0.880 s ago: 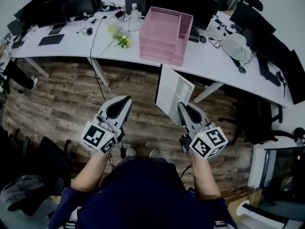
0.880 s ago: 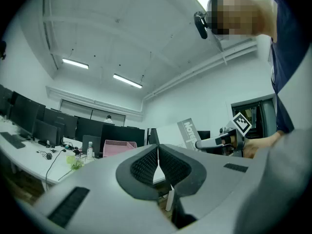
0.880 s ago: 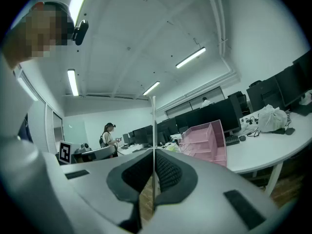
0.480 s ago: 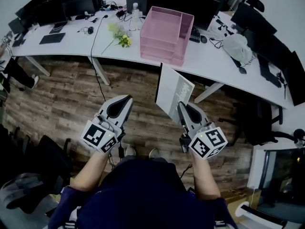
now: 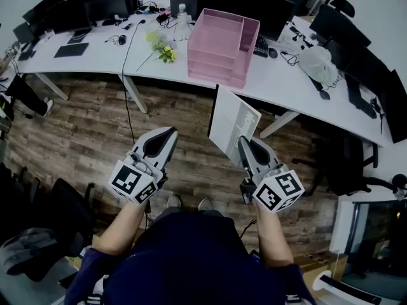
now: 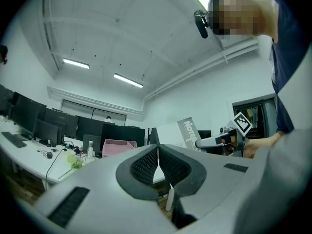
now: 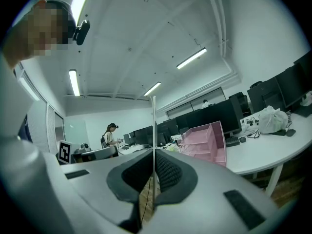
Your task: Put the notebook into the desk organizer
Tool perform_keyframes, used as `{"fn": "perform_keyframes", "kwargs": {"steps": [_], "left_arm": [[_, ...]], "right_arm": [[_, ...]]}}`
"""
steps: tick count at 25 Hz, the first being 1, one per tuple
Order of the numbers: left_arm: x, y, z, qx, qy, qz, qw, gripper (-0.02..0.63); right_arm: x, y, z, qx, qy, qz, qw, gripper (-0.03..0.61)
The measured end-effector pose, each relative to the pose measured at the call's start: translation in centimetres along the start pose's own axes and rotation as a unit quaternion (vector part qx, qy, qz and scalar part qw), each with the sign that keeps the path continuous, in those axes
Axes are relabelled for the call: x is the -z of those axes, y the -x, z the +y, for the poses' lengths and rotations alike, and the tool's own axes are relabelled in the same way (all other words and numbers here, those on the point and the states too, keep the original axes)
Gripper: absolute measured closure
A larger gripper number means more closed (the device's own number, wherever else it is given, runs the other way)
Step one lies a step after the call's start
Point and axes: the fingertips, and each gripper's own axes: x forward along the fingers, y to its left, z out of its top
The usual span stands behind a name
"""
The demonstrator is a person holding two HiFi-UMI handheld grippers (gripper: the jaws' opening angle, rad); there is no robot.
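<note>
Out over the wooden floor (image 5: 95, 132), short of the white desk (image 5: 280, 84), my right gripper (image 5: 243, 143) pinches the notebook (image 5: 232, 122) by its lower edge, jaws clamped thin on it. That keeps the cover upright, ready, I judge, to go edge-first into the pink desk organizer (image 5: 219, 43), which sits well apart on the desk. My left gripper (image 5: 166, 134) is closed on nothing, held level alongside as a spare.
</note>
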Motion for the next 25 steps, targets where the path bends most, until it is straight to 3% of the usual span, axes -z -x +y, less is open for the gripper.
{"fn": "perform_keyframes", "kwargs": {"steps": [11, 25], "left_arm": [[0.1, -1.1, -1.3, -0.008, -0.004, 0.001, 1.0000, 0.580], [0.9, -4.8, -4.4, -0.029, -0.008, 0.002, 0.9995, 0.580]], "right_arm": [[-0.3, 0.7, -1.0, -0.015, 0.000, -0.004, 1.000, 0.569], [-1.0, 2.7, -5.5, -0.036, -0.002, -0.002, 0.999, 0.569]]}}
